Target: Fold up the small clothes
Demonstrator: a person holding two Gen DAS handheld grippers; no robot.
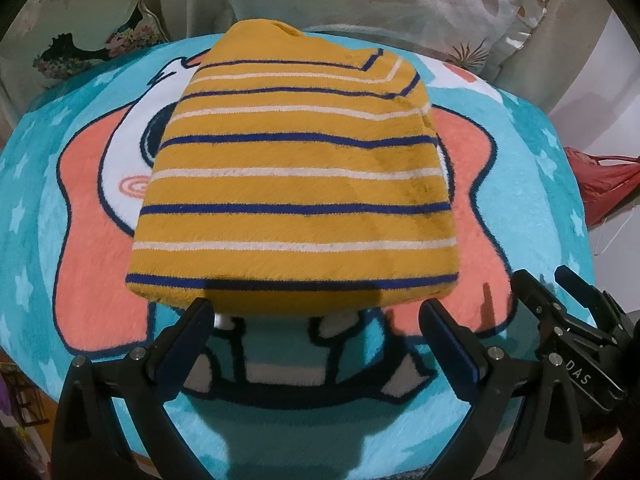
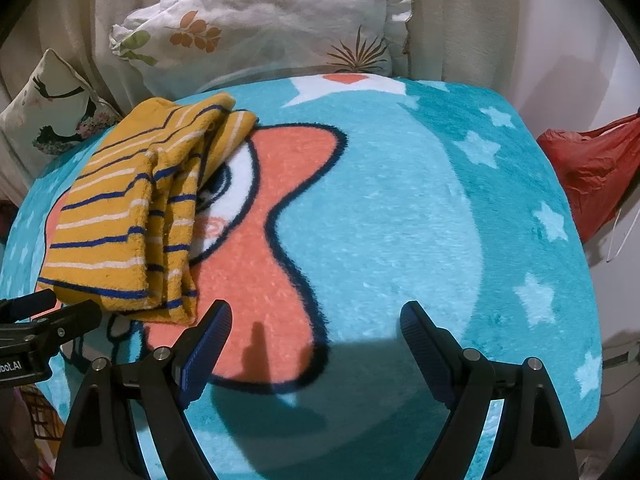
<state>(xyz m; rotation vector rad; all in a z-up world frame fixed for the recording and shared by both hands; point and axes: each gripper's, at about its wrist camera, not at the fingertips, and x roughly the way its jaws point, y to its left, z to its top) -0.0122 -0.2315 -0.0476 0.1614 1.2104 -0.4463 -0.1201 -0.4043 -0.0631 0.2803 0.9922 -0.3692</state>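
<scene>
Left side first. The left gripper hangs with its jaws spread wide and nothing between them, its blue ribbed pads clear of the cloth; the tips sit just short of the near hem of the striped garment. In the left wrist view the garment occupies the centre and runs toward 12 o'clock. It lies on the plush blanket in a compact, roughly rectangular stack, with a sleeve or loose flap turned over at about 1 o'clock.

Handling, as a judgement: the garment is a light, soft, fleecy knit with no stiffness. It will sag and drape when lifted and may cling to the blanket pile. Take hold at the near hem corners, at 7 and 5 o'clock of the stack, pinching all layers together so that the fold does not open.

Materials: mustard-yellow fabric, thin blue and white horizontal stripes, short fuzzy nap. The blanket is teal fleece with pale stars and a coral cartoon figure outlined in dark blue.

Right side. The right gripper is likewise wide apart and empty, over bare blanket. From here the garment lies at 10 o'clock, its stacked layers visible along the near edge. Floral cushions sit at 12 o'clock; a red plastic bag at 3 o'clock.
</scene>
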